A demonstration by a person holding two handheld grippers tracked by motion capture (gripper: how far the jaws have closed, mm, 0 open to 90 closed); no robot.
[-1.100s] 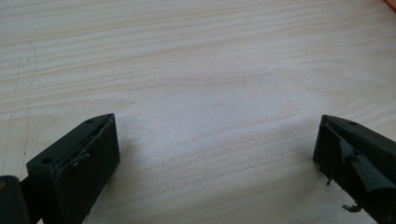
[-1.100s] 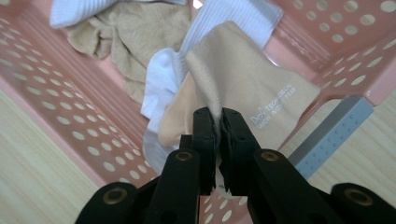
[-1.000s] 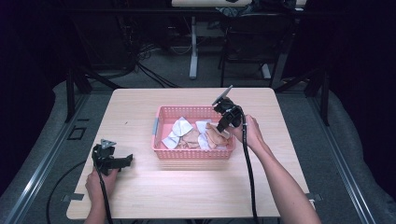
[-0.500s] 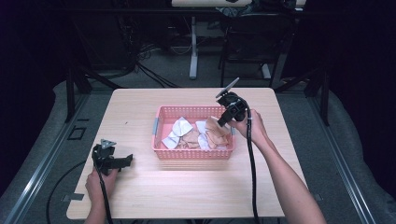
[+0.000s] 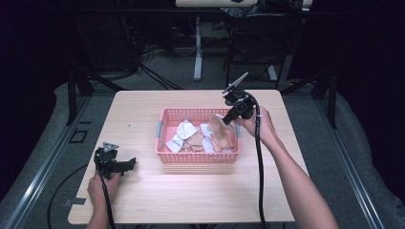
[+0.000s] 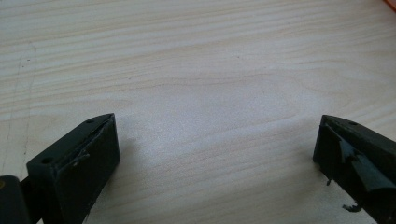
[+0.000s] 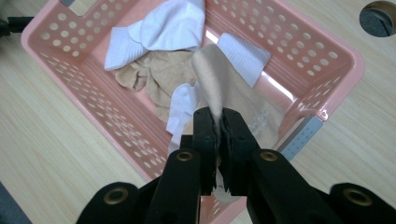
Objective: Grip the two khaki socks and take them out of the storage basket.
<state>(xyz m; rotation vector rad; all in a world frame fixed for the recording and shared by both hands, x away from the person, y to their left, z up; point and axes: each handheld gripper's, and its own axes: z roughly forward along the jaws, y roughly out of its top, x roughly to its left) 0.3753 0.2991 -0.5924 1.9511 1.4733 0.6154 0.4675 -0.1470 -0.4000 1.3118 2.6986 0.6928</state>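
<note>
A pink perforated basket (image 5: 165, 152) (image 7: 56, 70) stands in the middle of the wooden table and holds white and tan socks. My right gripper (image 5: 228, 118) (image 7: 218, 122) hangs over the basket's right end, shut on a tan sock (image 5: 217, 127) (image 7: 224, 88) that it holds lifted above the pile. White socks (image 7: 173, 25) and another tan sock (image 7: 159, 74) lie in the basket below. My left gripper (image 5: 128, 164) (image 6: 217, 144) rests low over bare table at the front left, jaws wide apart with nothing between them.
Bare tabletop (image 5: 191, 200) stretches in front of the basket and to its left. A round hole (image 7: 377, 17) sits in the table near the basket's far corner. Cables trail from both grippers toward the near edge. Dark floor and stands lie beyond the table.
My right gripper has risen over the basket's right end, drawing the tan sock up out of the pile. The left gripper has stayed where it was.
</note>
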